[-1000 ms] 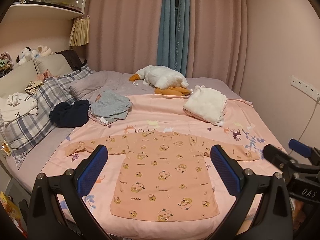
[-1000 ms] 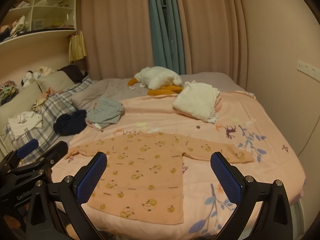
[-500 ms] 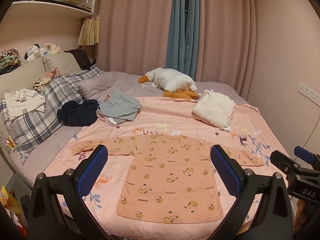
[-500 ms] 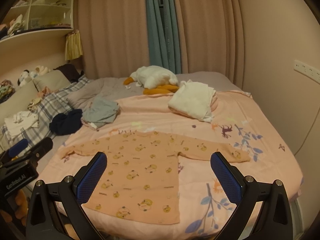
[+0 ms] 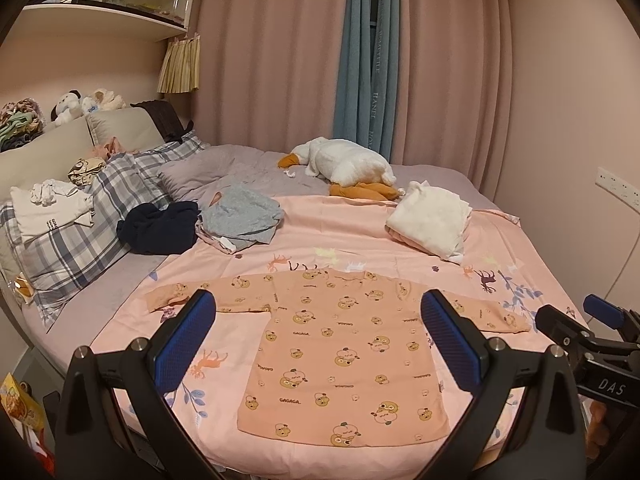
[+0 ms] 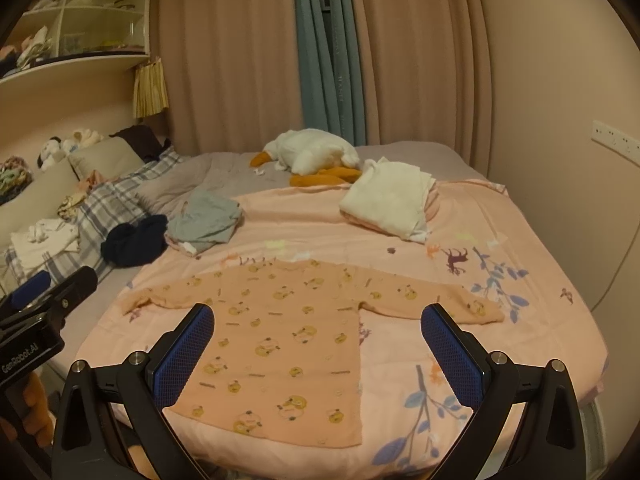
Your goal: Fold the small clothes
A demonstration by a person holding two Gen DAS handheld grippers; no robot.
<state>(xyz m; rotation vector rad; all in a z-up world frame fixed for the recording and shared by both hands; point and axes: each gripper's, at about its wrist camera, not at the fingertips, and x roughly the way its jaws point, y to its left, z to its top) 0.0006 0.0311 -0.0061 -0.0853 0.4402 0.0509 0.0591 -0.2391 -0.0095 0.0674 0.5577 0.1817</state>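
A small orange long-sleeved shirt [image 5: 340,344] with a cartoon print lies flat, sleeves spread, on the pink bedspread [image 5: 340,228]. It also shows in the right wrist view [image 6: 288,340]. My left gripper [image 5: 320,344] is open and empty, held above the near edge of the bed, apart from the shirt. My right gripper [image 6: 320,352] is open and empty, also held back above the shirt's right half. The right gripper shows at the right edge of the left wrist view [image 5: 596,344]; the left gripper shows at the left edge of the right wrist view [image 6: 40,304].
A folded white garment [image 5: 432,220] lies at the back right. A grey garment [image 5: 240,216] and a dark one [image 5: 160,228] lie at the back left by a plaid pillow [image 5: 76,240]. A plush goose [image 5: 344,168] lies near the curtains [image 5: 280,52]. A wall [image 5: 580,120] stands on the right.
Both grippers have drawn back and shifted a little, so the shirt sits slightly further right and lower in the views. The shirt has not moved. Both grippers stay open.
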